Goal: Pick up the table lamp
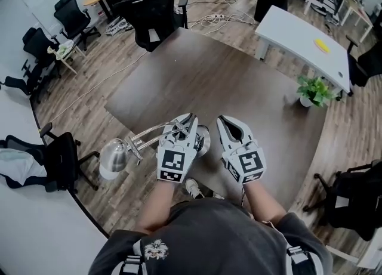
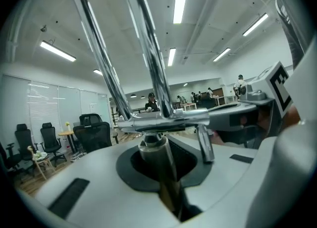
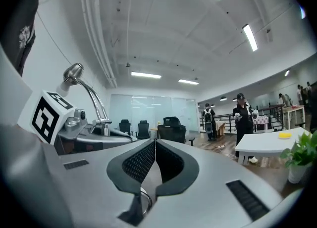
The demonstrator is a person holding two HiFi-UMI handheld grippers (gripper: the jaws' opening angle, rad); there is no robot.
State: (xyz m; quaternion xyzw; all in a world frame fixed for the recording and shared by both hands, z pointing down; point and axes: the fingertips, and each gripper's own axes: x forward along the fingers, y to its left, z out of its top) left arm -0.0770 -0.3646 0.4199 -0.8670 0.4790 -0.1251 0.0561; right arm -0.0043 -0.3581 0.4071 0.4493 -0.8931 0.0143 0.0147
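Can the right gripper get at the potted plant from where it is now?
Probably yes, with a stretch. Only bare tabletop lies between the right gripper and the potted plant, and its shut jaws hold nothing. The left gripper holds the table lamp.

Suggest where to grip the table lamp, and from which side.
The table lamp's short round post below the arm joint, from the side, gripper level: it's a slim cylinder that fits between jaws. The left gripper holds it there.
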